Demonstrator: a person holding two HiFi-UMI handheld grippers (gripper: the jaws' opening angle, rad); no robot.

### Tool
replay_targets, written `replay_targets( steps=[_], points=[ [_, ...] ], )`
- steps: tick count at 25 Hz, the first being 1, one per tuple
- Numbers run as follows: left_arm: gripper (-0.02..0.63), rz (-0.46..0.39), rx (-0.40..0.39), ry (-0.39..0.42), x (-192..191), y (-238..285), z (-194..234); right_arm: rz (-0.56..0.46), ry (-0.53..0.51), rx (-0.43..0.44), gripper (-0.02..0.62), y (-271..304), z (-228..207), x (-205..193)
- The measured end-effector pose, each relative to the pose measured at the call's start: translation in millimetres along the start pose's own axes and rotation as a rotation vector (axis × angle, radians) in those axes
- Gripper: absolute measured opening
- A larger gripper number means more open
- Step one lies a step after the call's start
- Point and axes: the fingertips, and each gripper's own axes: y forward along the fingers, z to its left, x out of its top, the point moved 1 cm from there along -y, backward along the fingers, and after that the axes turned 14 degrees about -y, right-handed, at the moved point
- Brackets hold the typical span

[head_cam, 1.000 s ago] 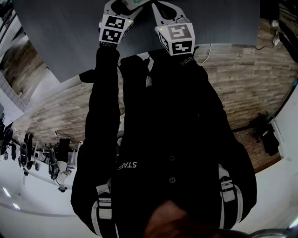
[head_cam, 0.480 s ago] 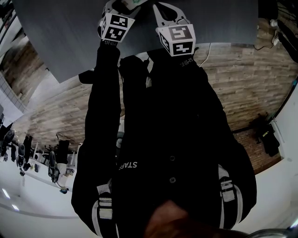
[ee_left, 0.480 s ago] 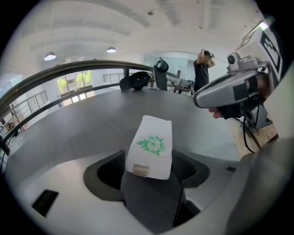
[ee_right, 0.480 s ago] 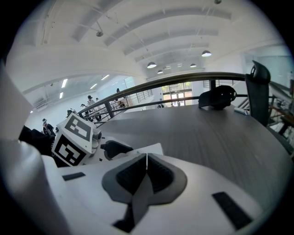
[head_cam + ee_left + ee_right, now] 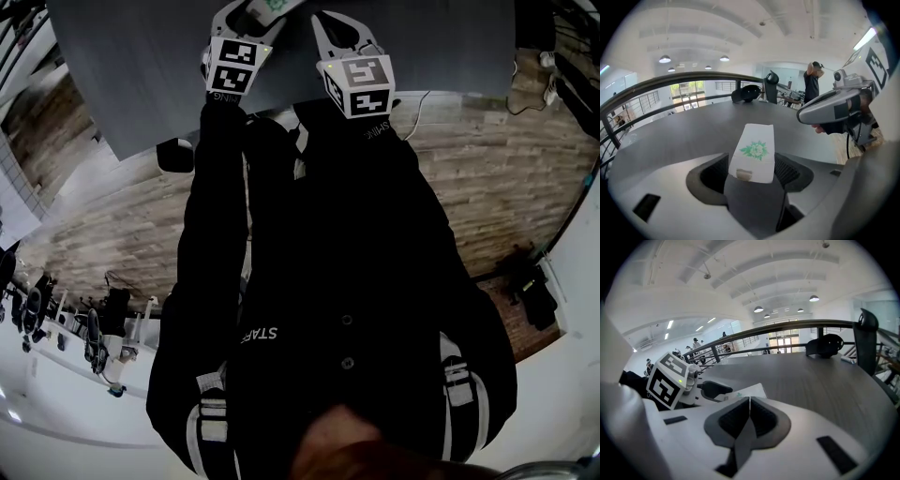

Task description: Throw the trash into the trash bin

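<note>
**Carton pinched in the left gripper, no bin in sight**

The left gripper [image 5: 753, 172] holds a small white carton [image 5: 754, 150] with a green print over the dark grey surface [image 5: 684, 126]. It looks lifted off the surface, probably for carrying to a bin, though no view shows one. Its fingers [image 5: 714, 174] pinch the carton's near end from both sides, and the rest juts forward beyond them. The right gripper [image 5: 749, 417] hangs just beside, its fingers [image 5: 733, 420] pressed together on nothing, apparently spare for this step.

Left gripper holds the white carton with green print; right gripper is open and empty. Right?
No: the right gripper is shut, jaws together and empty, per the right gripper view. The left gripper does hold the white carton.
</note>
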Motion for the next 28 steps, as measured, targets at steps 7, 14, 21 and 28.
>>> replay_targets(
  steps=[7, 14, 21, 28],
  points=[
    [0.311, -0.101, 0.071, -0.110, -1, -52, 15, -0.017, -0.054, 0.055, 0.017, -2, 40, 16],
    [0.311, -0.198, 0.165, -0.244, -21, -114, 43, -0.036, -0.139, 0.150, 0.017, 2, 101, 36],
    [0.311, -0.292, 0.297, -0.382, -55, -189, 79, -0.055, -0.249, 0.285, 0.017, 13, 182, 61],
    [0.310, -0.363, 0.433, -0.498, -114, -271, 115, -0.066, -0.348, 0.418, 0.017, 20, 278, 73]
  ],
)
